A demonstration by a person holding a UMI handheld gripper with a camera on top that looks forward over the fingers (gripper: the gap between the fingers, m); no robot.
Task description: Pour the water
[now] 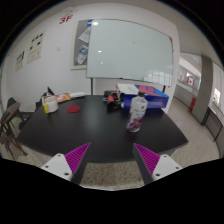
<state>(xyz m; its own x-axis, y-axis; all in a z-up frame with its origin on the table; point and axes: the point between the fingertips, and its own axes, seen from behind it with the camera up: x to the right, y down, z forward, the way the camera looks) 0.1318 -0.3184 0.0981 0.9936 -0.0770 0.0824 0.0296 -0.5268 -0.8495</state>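
A clear plastic bottle (137, 112) with a light cap stands upright on the dark table (95, 125), right of the middle. A yellow cup (49, 104) stands at the table's far left. My gripper (111, 157) is open and empty, its two magenta pads (74, 157) spread wide. It is held back from the table's near edge, with the speckled floor showing between the fingers. The bottle is well beyond the fingers and a little to the right.
Red and dark items (118, 97) lie at the table's back. A flat orange thing (73, 106) lies near the cup. A chair (10, 122) stands left of the table. A whiteboard (125, 62) hangs on the wall behind.
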